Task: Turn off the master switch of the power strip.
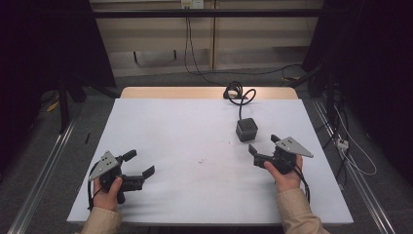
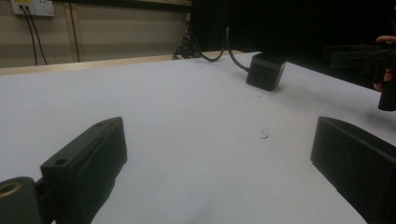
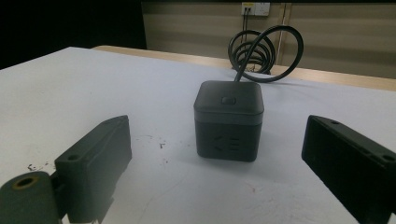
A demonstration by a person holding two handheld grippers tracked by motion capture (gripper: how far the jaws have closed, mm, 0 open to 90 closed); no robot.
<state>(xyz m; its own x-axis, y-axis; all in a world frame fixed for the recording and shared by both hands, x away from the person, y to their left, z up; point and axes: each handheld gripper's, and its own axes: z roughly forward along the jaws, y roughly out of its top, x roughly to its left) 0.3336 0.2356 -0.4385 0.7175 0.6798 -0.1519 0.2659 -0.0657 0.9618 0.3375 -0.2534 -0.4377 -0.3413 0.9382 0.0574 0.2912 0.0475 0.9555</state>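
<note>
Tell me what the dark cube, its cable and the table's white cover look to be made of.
Cube: likely moulded plastic, matte dark grey; rounded edges, a seam below the top, recessed socket slots.
Cable: probably rubber or PVC sheathing, black with a slight sheen; it holds loose coils.
White cover: smooth matte sheet, perhaps paper or laminate, can't tell which; flat, scuffed with small dark specks, over a wood-toned tabletop edge.

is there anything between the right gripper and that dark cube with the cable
Nothing visible. The right gripper sits open just short of the dark cube, with bare white table between its jaws and the cube. The cable trails off behind the cube.
</note>
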